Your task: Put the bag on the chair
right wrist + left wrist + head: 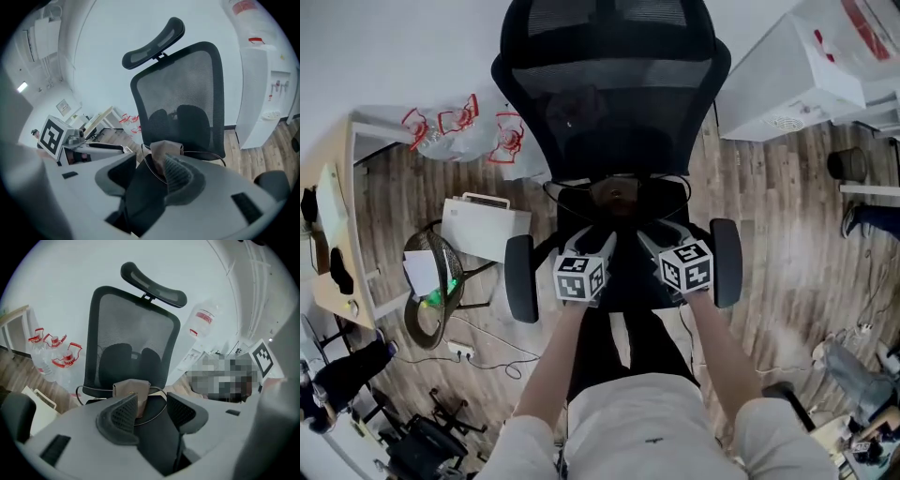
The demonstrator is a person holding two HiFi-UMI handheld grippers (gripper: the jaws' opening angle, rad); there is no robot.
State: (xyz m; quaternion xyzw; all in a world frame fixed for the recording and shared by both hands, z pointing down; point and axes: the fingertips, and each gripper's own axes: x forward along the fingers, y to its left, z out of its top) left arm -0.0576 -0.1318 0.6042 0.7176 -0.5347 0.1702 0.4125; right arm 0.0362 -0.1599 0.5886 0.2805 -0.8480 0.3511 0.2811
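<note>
A black mesh office chair (609,94) stands right in front of me. A small brown bag (619,195) with a thin black strap lies at the back of its seat, against the backrest. My left gripper (598,236) and right gripper (654,234) hover side by side over the seat, just short of the bag. In the left gripper view the bag (133,387) shows past the left finger of the open gripper (152,408), nothing between the pads. In the right gripper view the bag (161,149) lies beyond the open gripper (147,171), partly hidden by the right finger.
The chair's armrests (520,277) flank my hands. Several water bottles (459,127) stand at the wall on the left, with a white box (483,225), a wire basket (431,281) and a desk (333,234) nearby. A white water dispenser (806,66) stands at the right.
</note>
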